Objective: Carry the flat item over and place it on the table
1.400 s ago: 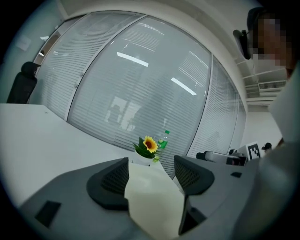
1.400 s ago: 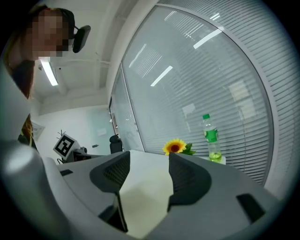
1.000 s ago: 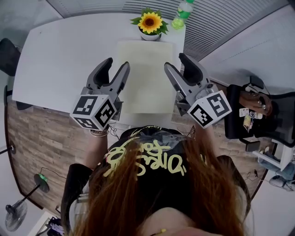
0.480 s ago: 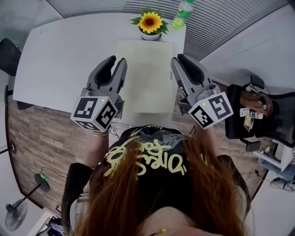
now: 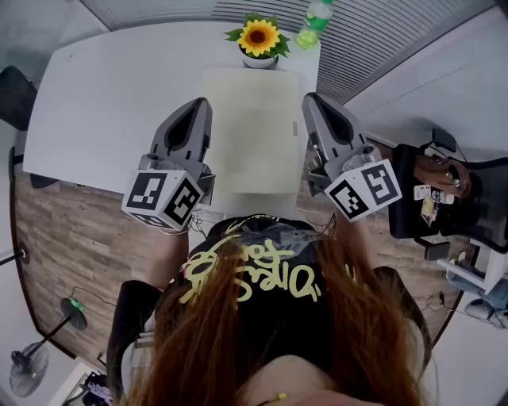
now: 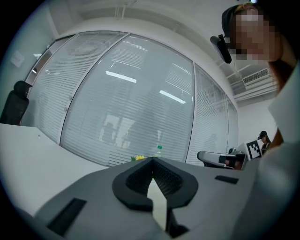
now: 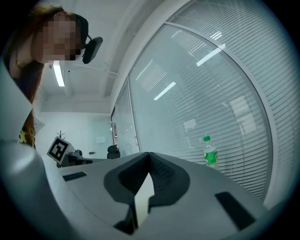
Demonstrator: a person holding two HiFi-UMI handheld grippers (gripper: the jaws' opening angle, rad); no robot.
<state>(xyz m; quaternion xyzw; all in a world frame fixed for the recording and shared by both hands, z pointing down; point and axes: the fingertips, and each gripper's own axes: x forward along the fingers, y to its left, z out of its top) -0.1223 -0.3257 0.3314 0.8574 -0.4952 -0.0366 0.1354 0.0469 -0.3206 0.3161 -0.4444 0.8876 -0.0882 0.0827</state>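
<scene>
Fingers (image 5: 184,133) of the left gripper (image 5: 201,103) stand pressed together, and those of the right gripper (image 5: 311,98) likewise; both pairs have just been closing, and nothing sits between either pair.

Head view: the pale flat sheet (image 5: 250,135) lies on the white table (image 5: 119,103), lengthwise between the two grippers; it is just beside each and, as far as can be judged, touched by neither; its far end stops just short of a sunflower pot (image 5: 259,40), with a green bottle (image 5: 316,17) beside that. Assessment: the sheet appears already set down, so the placing step looks complete or nearly so; the next move calls for drawing both grippers clear of the sheet's long edges without dragging it. The near end seems to run past the table's near edge; the sheet itself covers that edge, so an overhang cannot be confirmed; if real, a gentle push farther onto the table would be warranted.

Left gripper view: the pads meet along one seam; a pale sliver (image 6: 158,208) shows in the slot below them, nature not determinable; the sheet is hidden behind the jaw bodies.

Right gripper view: same finding, seam closed, a like sliver below; the bottle stands before the window blinds (image 7: 225,93); the sheet is not in sight.
</scene>
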